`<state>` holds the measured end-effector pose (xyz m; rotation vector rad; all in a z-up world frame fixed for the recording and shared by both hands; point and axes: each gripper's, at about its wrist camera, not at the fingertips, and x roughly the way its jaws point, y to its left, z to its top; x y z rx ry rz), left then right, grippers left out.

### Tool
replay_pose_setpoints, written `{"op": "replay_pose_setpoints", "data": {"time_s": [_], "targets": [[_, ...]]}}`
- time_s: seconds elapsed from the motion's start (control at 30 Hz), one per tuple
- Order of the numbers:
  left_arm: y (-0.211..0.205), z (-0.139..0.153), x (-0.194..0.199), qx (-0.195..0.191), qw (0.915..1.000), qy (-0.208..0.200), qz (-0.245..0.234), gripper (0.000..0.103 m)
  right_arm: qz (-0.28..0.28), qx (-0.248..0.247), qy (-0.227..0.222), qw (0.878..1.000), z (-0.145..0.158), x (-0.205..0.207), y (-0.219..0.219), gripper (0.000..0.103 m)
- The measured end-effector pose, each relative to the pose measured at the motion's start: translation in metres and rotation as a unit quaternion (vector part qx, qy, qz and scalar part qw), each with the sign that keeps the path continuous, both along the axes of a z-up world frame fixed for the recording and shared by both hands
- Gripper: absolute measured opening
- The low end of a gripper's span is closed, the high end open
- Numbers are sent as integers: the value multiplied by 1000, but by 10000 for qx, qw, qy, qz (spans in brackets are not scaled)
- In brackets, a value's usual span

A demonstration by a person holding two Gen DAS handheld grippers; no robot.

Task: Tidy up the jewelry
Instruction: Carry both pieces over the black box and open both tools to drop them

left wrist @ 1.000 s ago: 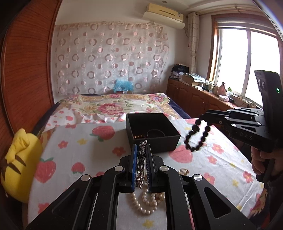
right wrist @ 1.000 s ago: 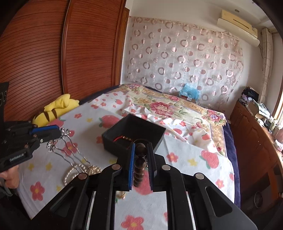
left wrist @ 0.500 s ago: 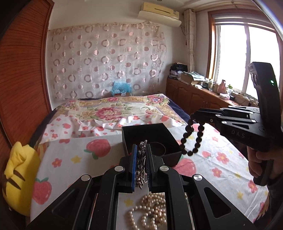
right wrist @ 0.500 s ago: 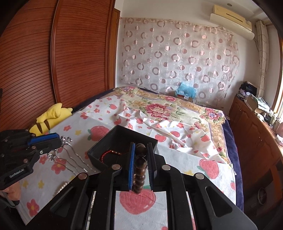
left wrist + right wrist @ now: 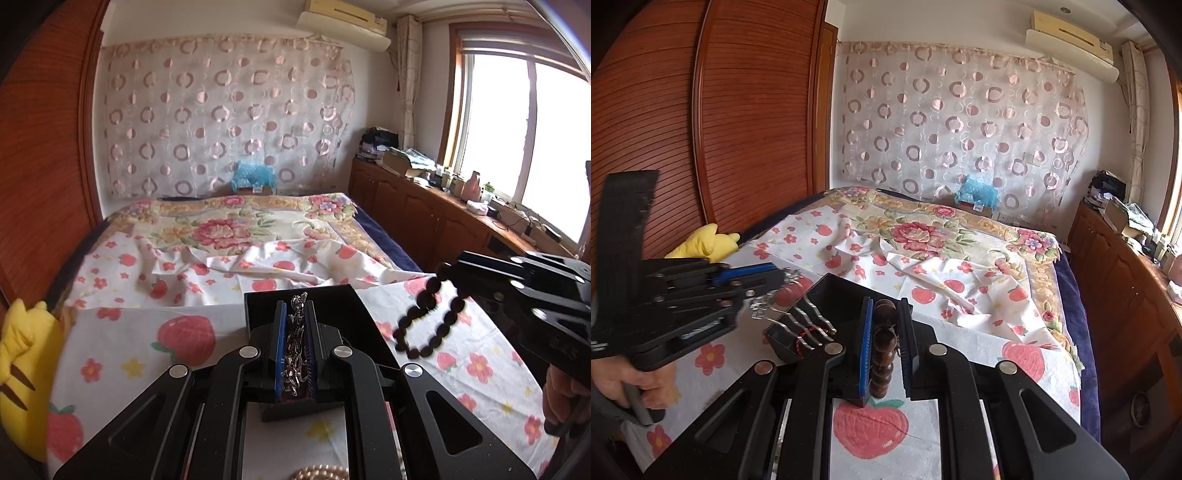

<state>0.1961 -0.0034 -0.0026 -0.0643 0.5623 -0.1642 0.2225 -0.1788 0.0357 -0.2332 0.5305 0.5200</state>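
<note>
Jaws, left: pinched tight on a silver hair comb, so the left gripper has no gap to spare; dead centre of my left view, comb over the black box.
Jaws, right: right gripper is squeezed onto a dark wooden bead bracelet, lower middle of the right view.
Box: sits on the strawberry sheet, mid-frame; something red is inside, can't tell what.
Step in hand: looks like drop-off time, both pieces up by the box.
Next move: I'd guess lower the comb in and let go, then swing the beads over the opening. The prongs might snag the rim, so go easy.
Left view only: bracelet loop dangling at the right edge, plus pearls at the bottom.
Right view only: comb's wavy prongs poking into the box at centre left.
Also around: yellow plush at far left.
</note>
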Motion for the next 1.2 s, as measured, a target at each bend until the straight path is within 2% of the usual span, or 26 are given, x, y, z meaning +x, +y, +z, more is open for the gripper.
{"op": "replay_pose_setpoints", "data": {"time_s": [0.3, 0.4, 0.73, 1.03, 1.2], "targets": [[-15, -25, 31, -174, 9989, 383, -207, 8, -21, -45, 16, 10000, -8, 4, -4, 15], [-14, -32, 34, -107, 9984, 531, -181, 9, -29, -48, 0, 10000, -8, 8, -4, 15], [7, -24, 16, 96, 9991, 422, -18, 11, 88, 208, 32, 9997, -10, 16, 7, 15], [21, -32, -14, 349, 9984, 451, 18, 11, 158, 231, 102, 9996, -13, 27, 32, 15], [30, -36, -30, 310, 9982, 520, 8, 11, 151, 157, 224, 9995, -23, 38, 46, 15]]}}
